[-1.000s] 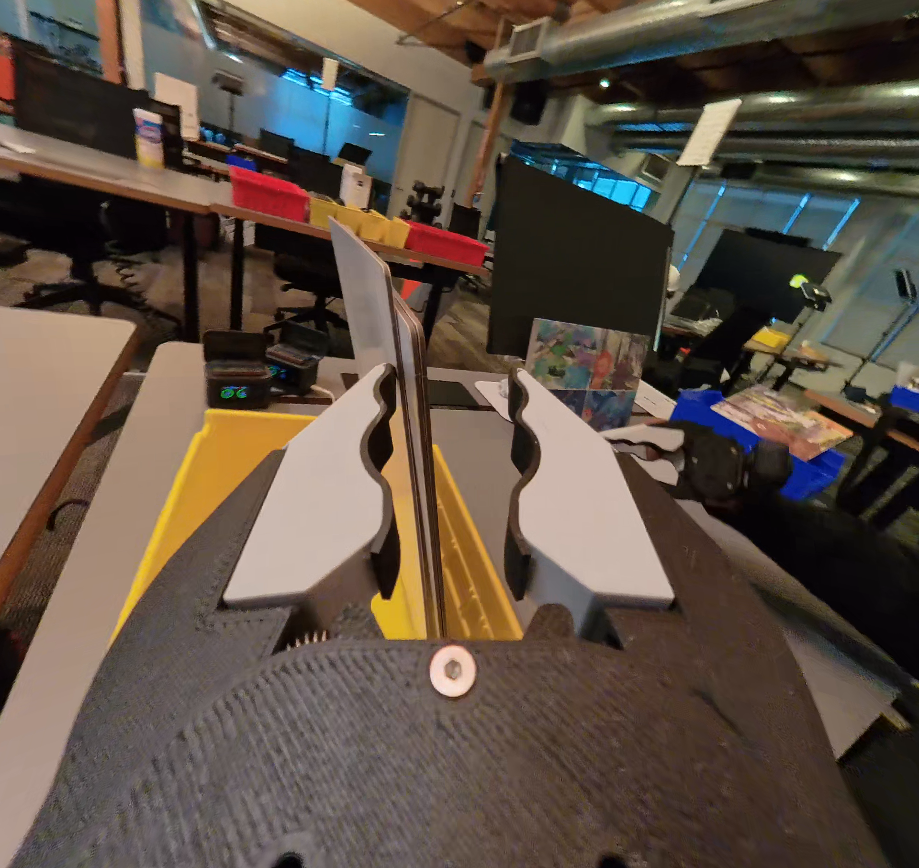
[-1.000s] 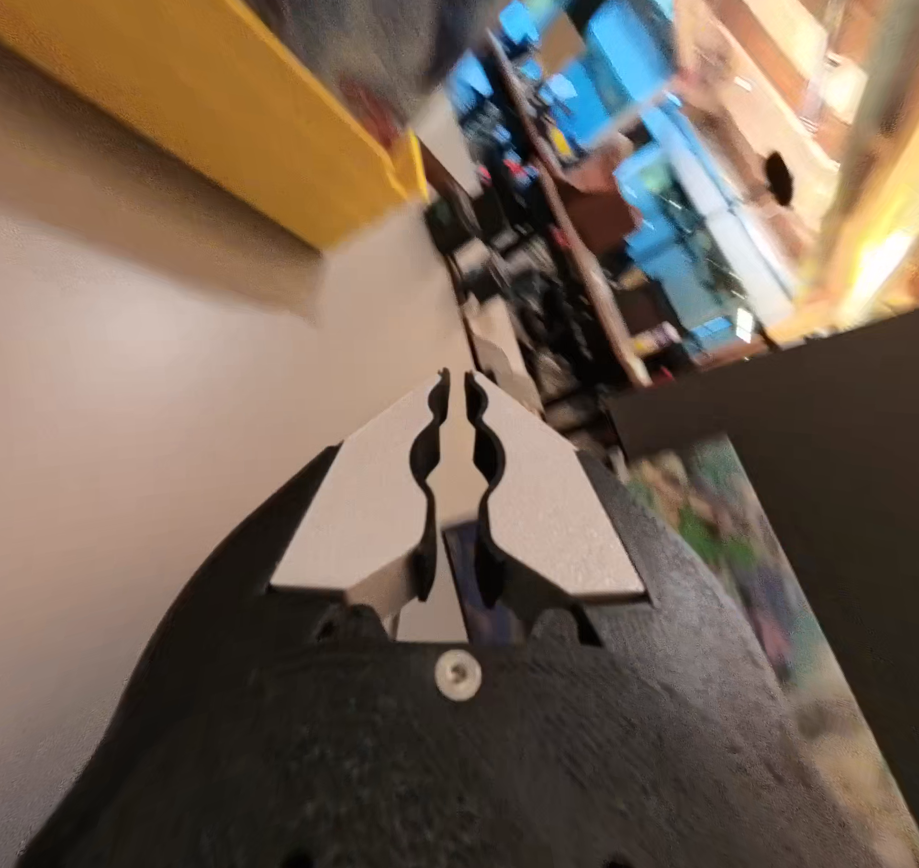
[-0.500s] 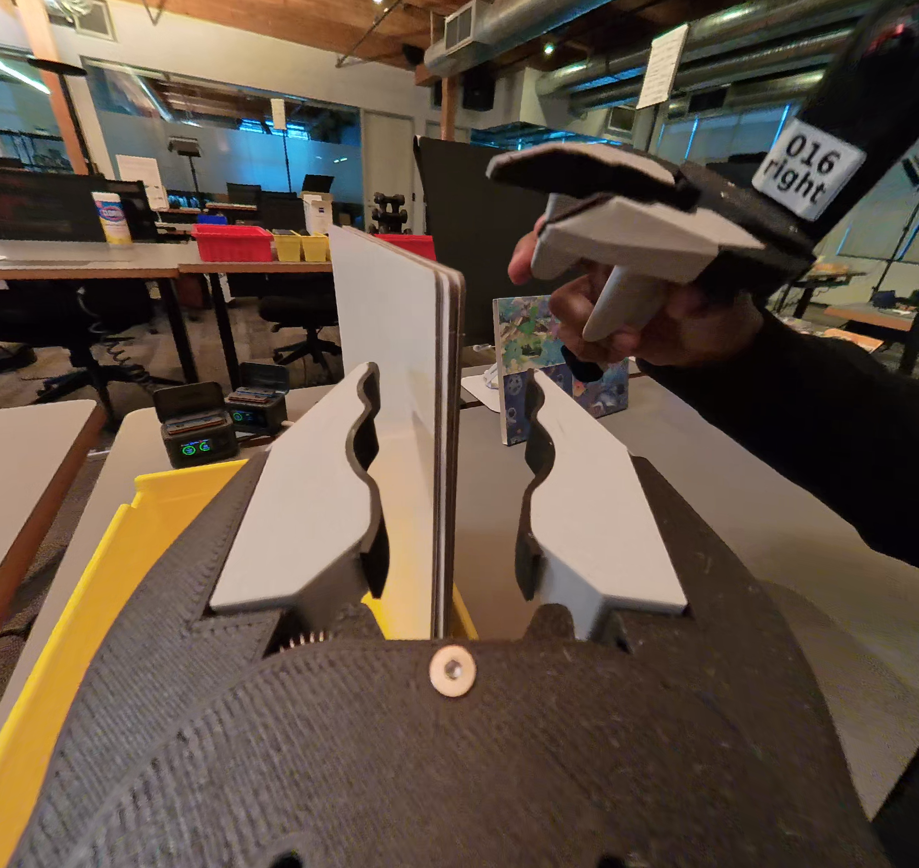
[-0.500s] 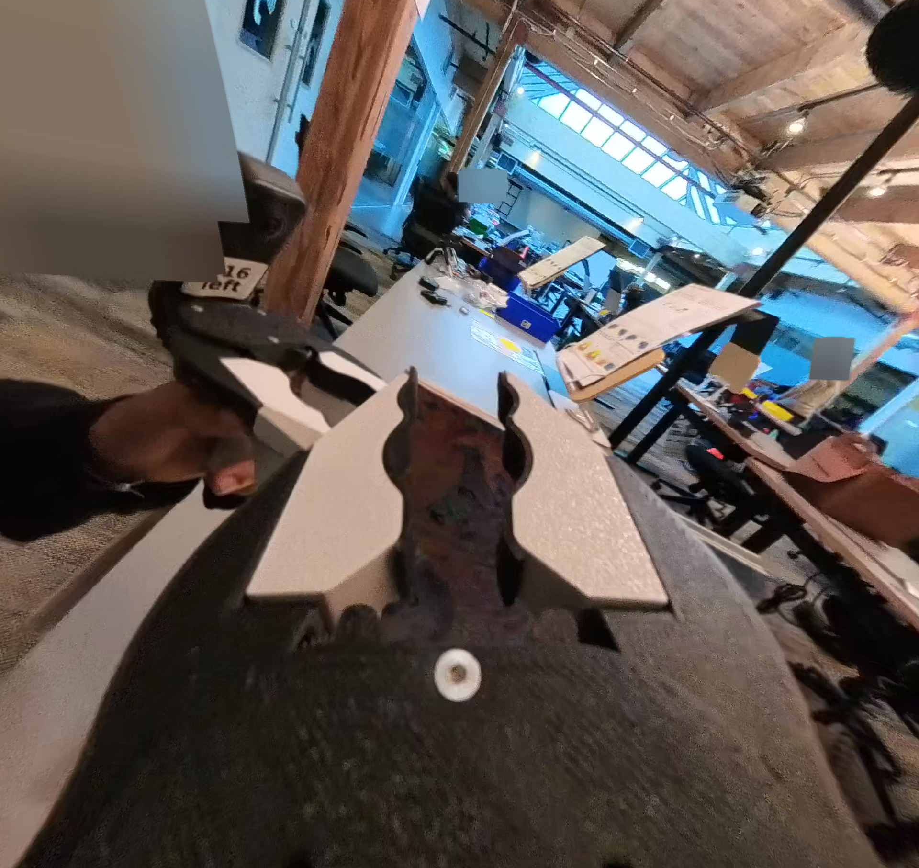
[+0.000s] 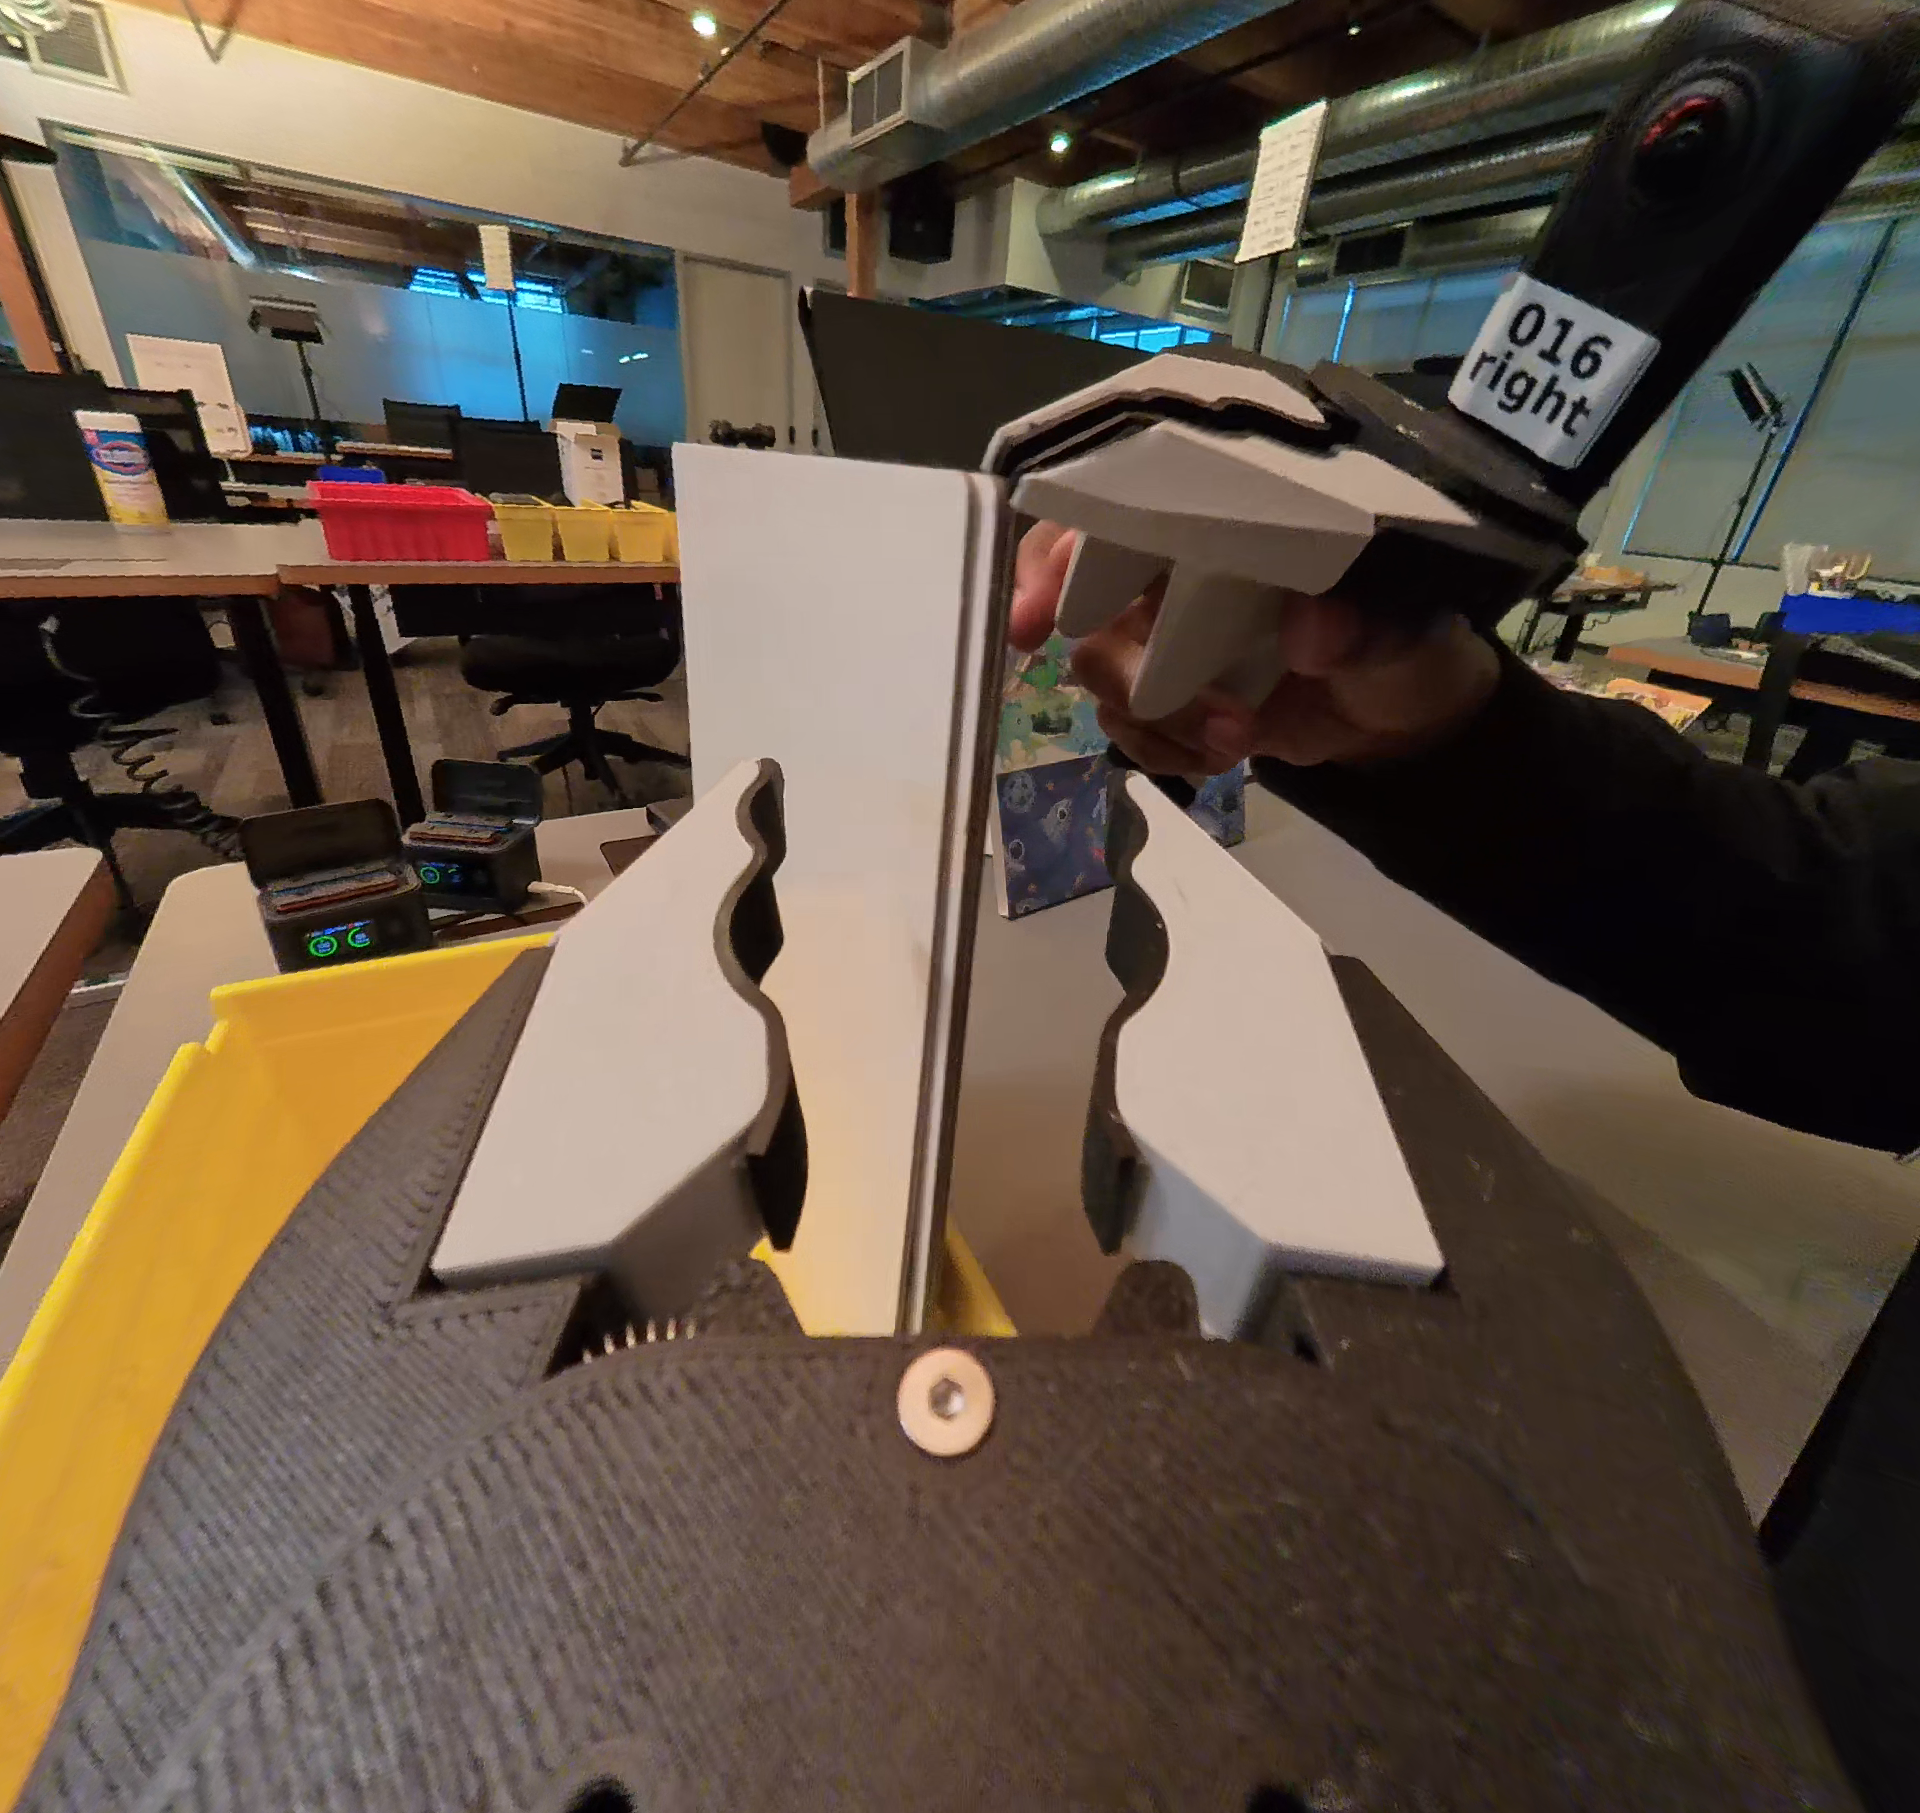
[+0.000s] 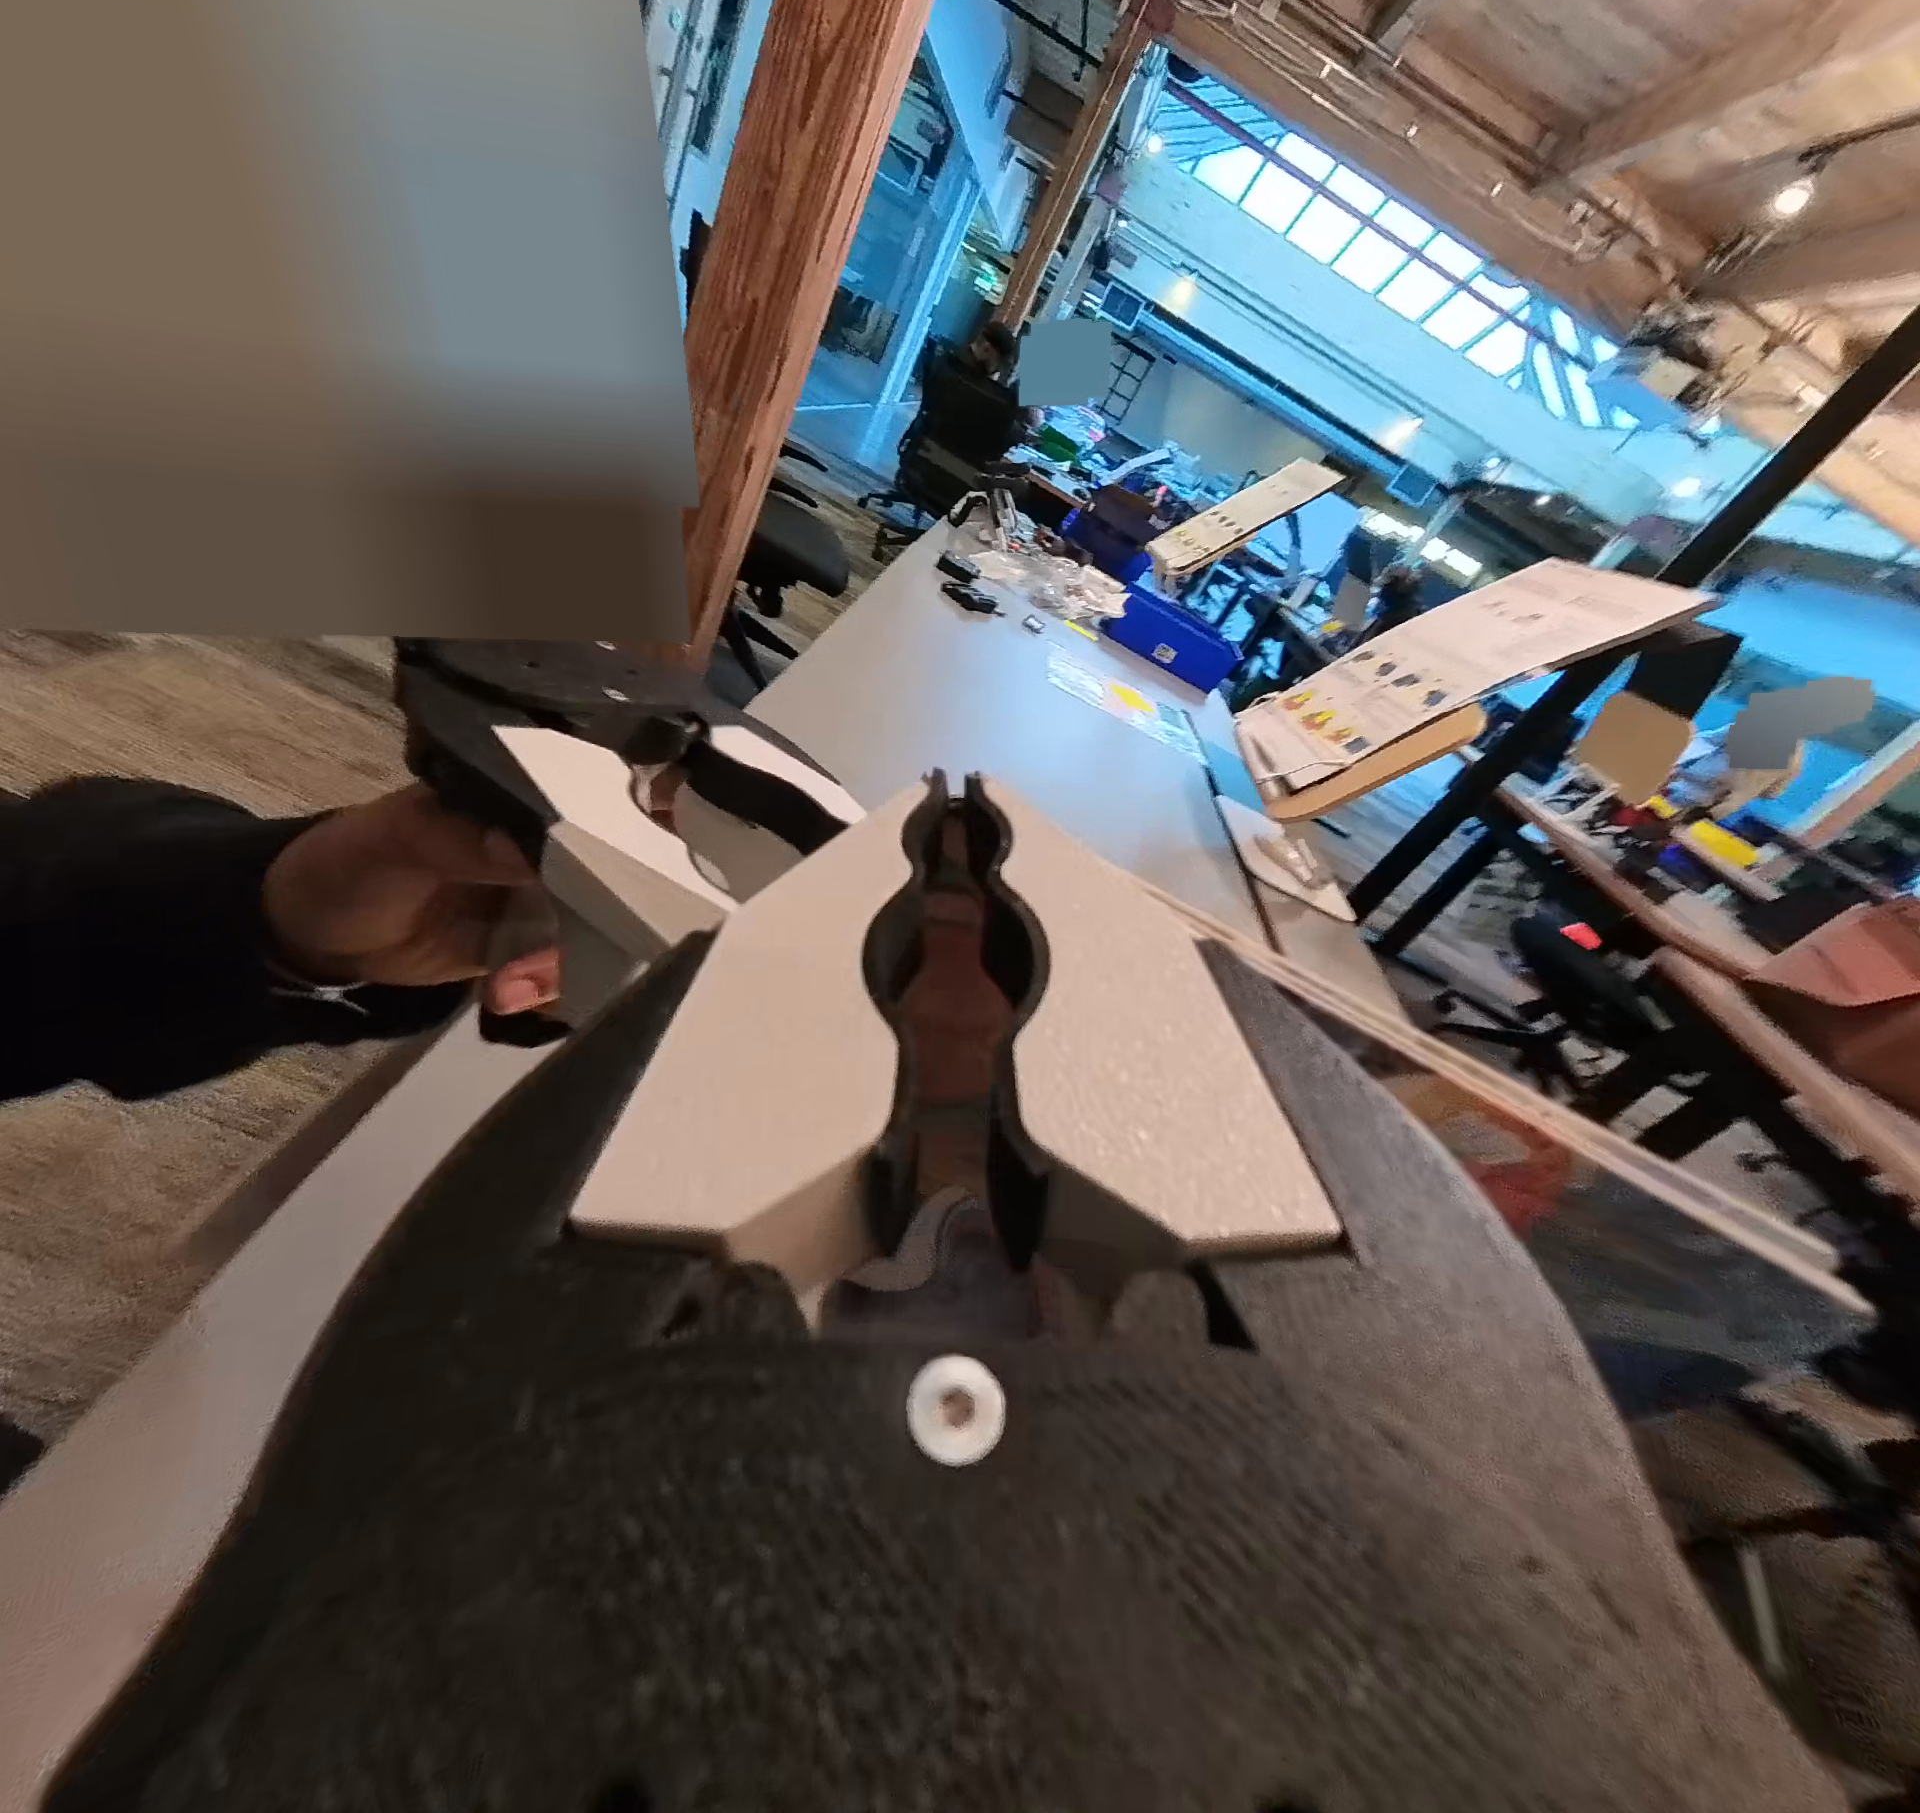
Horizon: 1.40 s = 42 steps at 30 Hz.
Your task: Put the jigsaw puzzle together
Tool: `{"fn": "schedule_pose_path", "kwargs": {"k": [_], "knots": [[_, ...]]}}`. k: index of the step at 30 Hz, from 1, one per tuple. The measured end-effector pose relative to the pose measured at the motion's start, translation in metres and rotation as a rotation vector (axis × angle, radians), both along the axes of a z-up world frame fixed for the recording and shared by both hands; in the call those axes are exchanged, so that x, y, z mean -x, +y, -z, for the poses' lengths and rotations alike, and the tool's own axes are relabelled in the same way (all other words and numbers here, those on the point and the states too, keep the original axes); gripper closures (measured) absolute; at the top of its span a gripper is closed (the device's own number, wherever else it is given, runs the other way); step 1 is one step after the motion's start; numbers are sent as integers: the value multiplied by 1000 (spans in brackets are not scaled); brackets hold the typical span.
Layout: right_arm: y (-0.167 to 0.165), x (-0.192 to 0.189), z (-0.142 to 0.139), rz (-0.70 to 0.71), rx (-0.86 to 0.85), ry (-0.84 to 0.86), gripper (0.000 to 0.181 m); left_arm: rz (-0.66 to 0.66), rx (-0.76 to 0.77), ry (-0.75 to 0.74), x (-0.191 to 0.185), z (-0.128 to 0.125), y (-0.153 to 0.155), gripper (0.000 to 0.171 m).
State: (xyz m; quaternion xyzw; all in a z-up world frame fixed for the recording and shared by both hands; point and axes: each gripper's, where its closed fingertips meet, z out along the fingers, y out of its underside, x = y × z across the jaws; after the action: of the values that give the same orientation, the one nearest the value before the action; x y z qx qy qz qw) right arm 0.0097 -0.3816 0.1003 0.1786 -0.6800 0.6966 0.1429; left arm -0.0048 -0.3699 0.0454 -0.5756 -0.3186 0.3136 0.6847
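1. Board (image 5: 831, 828), white-backed and standing upright on edge, rises over the yellow bin (image 5: 156, 1192) on the desk (image 5: 1507, 1192).
2. Left tongs (image 5: 945, 828) gape wide around the board; whether either finger touches it, I cannot tell.
3. Right tongs (image 5: 1049, 454) pinch the board's top corner, closed on it.
4. Behind the board, a colourful puzzle box (image 5: 1049, 828) stands on the desk.
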Motion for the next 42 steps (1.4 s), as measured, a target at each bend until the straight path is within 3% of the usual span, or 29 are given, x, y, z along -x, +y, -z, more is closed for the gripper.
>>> {"fn": "schedule_pose_path", "kwargs": {"k": [1,7,12,20,26,29,32,42], "knots": [[2,0,0,-9,-6,-30,180,-3,3,-11,1,2,-4,113],[12,-1,-1,-63,1,-208,180,3,-27,-28,5,3,-21,113],[17,-2,-1,-116,12,-344,181,34,14,4,11,-2,-14,114],[18,-2,-1,-140,11,-400,181,75,17,79,13,-18,-10,114],[18,-2,-2,-168,17,-424,181,107,-24,151,3,-44,-10,108],[18,-2,-2,-173,16,-426,181,160,7,107,2,-37,-1,105],[17,-2,-2,-180,11,-429,181,115,33,83,9,-30,-4,111],[28,-3,-2,-261,29,-520,181,111,-64,46,10,-27,-20,116]]}}
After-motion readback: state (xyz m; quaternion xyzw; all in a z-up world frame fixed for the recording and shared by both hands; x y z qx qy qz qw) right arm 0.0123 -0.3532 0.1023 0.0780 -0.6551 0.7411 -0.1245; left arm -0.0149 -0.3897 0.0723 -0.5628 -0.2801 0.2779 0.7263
